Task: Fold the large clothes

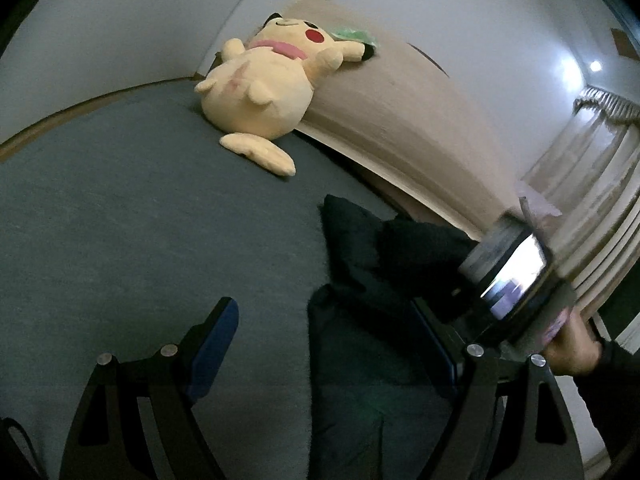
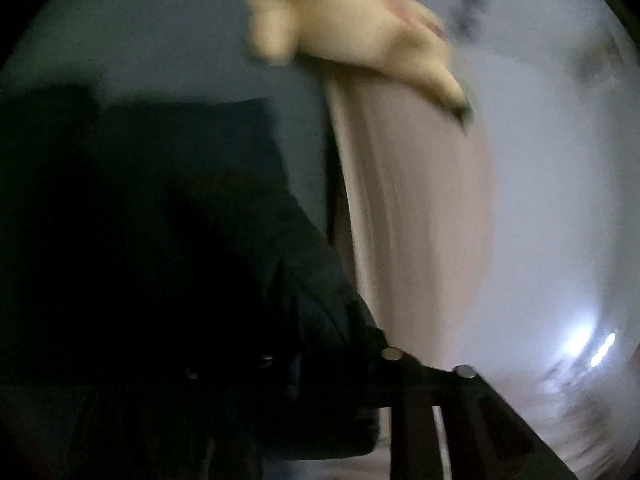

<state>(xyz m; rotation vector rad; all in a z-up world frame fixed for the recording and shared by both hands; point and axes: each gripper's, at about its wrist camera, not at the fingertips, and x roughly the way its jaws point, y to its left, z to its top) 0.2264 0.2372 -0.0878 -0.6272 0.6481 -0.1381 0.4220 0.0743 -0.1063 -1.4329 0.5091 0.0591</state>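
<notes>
**Dark garment on a grey-blue bed**

Grey-blue bedding [image 1: 120, 220], flat and finely napped, fills most of the left wrist view. Along its far right edge runs a beige padded headboard [image 1: 400, 120], smooth and curved by the lens. A plump, cream-yellow plush toy [image 1: 260, 92] with a pink collar and red cheek lies on its back at the far end, leaning against the headboard. Pale pleated curtains [image 1: 592, 152] hang at the far right.

A black garment [image 1: 372, 320], soft and matte, lies bunched on the bed at the near right, one corner rising to a point.

The left gripper [image 1: 320, 344] hovers low over the bed, its blue-padded fingers spread wide, the right one hidden against the dark cloth. The right gripper [image 1: 508, 280] shows as a blurred black body just right of the garment, the person's hand [image 1: 572, 348] behind it.

In the right wrist view everything is smeared; dark fabric [image 2: 200, 240] covers the fingers, so whether they grip it cannot be told.
</notes>
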